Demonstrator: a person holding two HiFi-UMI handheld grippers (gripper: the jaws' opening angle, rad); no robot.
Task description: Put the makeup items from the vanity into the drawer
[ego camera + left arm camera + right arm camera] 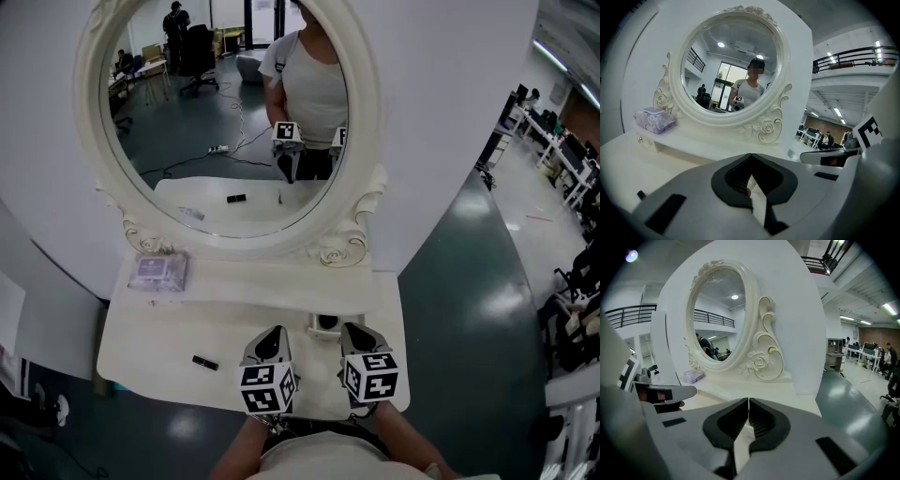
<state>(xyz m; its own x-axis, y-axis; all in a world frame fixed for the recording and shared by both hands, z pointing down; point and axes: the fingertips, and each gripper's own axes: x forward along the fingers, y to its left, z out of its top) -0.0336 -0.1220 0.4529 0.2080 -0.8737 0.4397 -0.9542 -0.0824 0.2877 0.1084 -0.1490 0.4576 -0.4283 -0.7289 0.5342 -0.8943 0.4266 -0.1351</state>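
Left gripper (272, 343) and right gripper (362, 337) are held closed, empty; opening is needed before the small black makeup tube (204, 362) is approached.

The white desk (178, 323) carries a small black makeup item (204, 363) near its left edge. On its far raised shelf (267, 281), a lilac pack (157, 271) lies left, beside the oval mirror (225, 112).

One mirror (234, 246), one lilac packet (157, 272) at ten o'clock, one black stick (204, 363) at eight o'clock; two grippers: left gripper (272, 335), right gripper (354, 330).
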